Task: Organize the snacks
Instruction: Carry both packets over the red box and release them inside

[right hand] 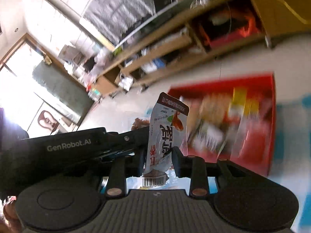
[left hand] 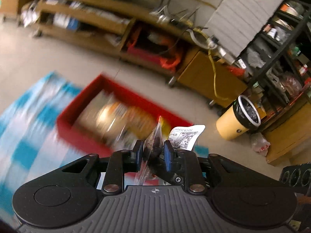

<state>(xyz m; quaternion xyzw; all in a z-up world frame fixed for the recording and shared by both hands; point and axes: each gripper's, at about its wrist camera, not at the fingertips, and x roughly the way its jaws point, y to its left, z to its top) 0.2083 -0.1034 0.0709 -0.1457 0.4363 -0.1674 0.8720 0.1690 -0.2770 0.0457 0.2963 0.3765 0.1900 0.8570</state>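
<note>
My left gripper (left hand: 153, 152) is shut on a clear snack packet (left hand: 155, 139) with dark contents, pinched edge-on between its blue pads (left hand: 168, 155). A white printed label (left hand: 186, 136) sticks up just right of it. My right gripper (right hand: 158, 160) is shut on a white snack pouch (right hand: 167, 124) with red characters and a brown top, which stands upright. The left gripper's black body (right hand: 68, 147) reaches in from the left in the right wrist view. Beyond both lies a red tray (left hand: 136, 96) (right hand: 272, 128), blurred, holding several snack packets (left hand: 116, 118).
A blue and white checked cloth (left hand: 29, 128) (right hand: 303, 116) lies under the tray. Low wooden shelves (left hand: 93, 19) full of clutter run along the back. A yellow bin (left hand: 236, 122) with a black liner and a black metal rack (left hand: 281, 44) stand at the right.
</note>
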